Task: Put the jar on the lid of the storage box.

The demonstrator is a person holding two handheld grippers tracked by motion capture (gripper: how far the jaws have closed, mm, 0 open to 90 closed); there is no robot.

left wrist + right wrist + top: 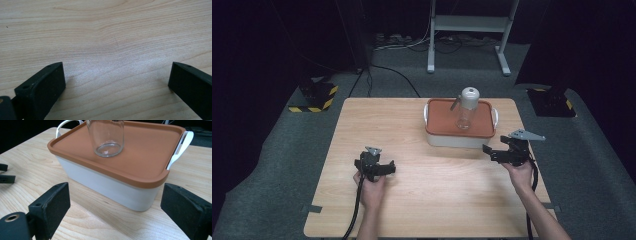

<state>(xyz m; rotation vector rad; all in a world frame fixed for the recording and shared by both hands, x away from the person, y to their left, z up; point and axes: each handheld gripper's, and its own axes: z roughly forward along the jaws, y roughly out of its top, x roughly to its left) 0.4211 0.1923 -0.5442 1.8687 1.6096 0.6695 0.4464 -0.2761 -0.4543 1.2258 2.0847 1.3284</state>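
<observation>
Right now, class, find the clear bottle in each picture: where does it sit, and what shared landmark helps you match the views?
High view: the bottle stands upright on the orange lid of the white box, right of the table's centre.
Left gripper view: bare tabletop between the tongs; no bottle here.
Right gripper view: the bottle's lower part stands at top centre.
Shared landmark: the orange lid.

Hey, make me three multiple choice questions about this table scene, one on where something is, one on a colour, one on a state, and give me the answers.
1. Where does the glass bottle stand?
A. on the box lid
B. on the bare table
C. on the floor

2. What colour is the lid of the white box?
A. blue
B. orange-brown
C. green

3. How is the right gripper?
A. shut on the bottle
B. shut, holding nothing
C. open

Answers:
A, its clear base rests on the lid.
B, the lid is orange-brown.
C, its jaws stand wide apart, holding nothing.
</observation>
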